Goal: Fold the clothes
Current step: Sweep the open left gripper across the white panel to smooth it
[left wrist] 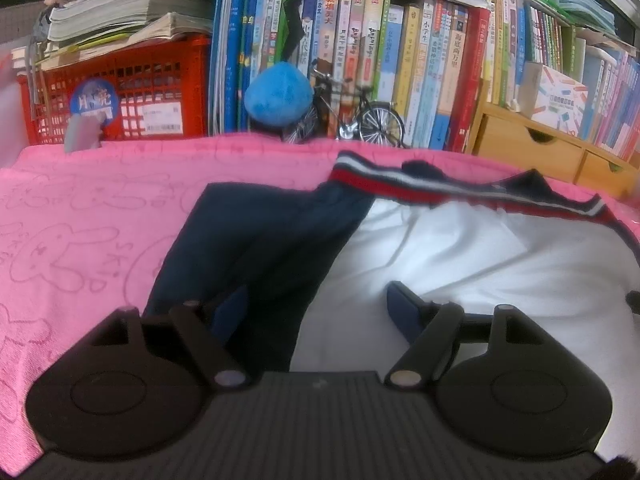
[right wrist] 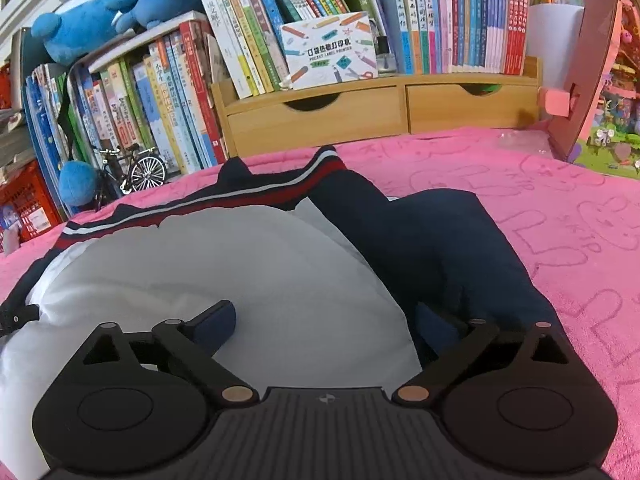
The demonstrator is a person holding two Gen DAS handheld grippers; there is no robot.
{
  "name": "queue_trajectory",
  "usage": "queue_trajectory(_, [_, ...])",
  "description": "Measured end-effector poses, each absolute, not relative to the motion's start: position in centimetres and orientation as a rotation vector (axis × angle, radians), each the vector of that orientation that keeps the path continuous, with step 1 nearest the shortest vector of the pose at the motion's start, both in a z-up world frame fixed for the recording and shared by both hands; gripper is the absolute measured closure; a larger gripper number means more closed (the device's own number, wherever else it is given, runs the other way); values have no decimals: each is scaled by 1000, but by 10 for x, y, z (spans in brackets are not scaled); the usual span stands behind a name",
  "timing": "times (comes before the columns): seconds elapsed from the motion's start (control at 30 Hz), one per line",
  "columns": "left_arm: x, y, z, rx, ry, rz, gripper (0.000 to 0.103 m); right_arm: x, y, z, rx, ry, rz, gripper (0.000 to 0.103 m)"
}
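Garment (right wrist: pixel 256 272): white body, navy sleeves, flat on pink towel (right wrist: pixel 560 200). Left gripper (left wrist: pixel 316 312), right gripper (right wrist: pixel 324 324): jaws spread wide, gripping nothing. Step: sleeve fold. Next, probably: pinch a navy sleeve (right wrist: pixel 448 248), carry inward.

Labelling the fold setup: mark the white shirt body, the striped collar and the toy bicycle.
white shirt body (right wrist: pixel 248 264), right wrist view, middle of panel.
striped collar (left wrist: pixel 420 184), left wrist view, red band.
toy bicycle (left wrist: pixel 382 124), left wrist view, wheel.
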State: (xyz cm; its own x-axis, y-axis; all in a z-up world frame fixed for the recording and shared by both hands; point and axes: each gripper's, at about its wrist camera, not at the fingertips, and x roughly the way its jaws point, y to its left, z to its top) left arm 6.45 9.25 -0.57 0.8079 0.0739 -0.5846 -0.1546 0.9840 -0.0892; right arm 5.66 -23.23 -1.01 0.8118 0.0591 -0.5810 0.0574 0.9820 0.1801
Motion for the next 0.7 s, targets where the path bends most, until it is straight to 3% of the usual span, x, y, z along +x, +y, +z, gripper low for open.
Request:
queue_trajectory(0.17, [65, 93, -6, -140, 619, 123, 24, 57, -236, -11, 193, 618, 6, 5])
queue_trajectory(0.27, [65, 93, -6, -139, 618, 124, 24, 59, -244, -10, 183, 606, 0, 13])
queue_trajectory(0.43, [65, 94, -6, -138, 617, 123, 24, 77, -278, -18, 43, 613, -323, 15])
queue_trajectory(0.63, [64, 92, -7, -131, 605, 134, 23, 27, -263, 15, -27, 435, -297, 18])
queue_trajectory(0.7, [53, 92, 0, -116, 568, 156, 32, 4, -253, 22, 85, 444, -148, 18])
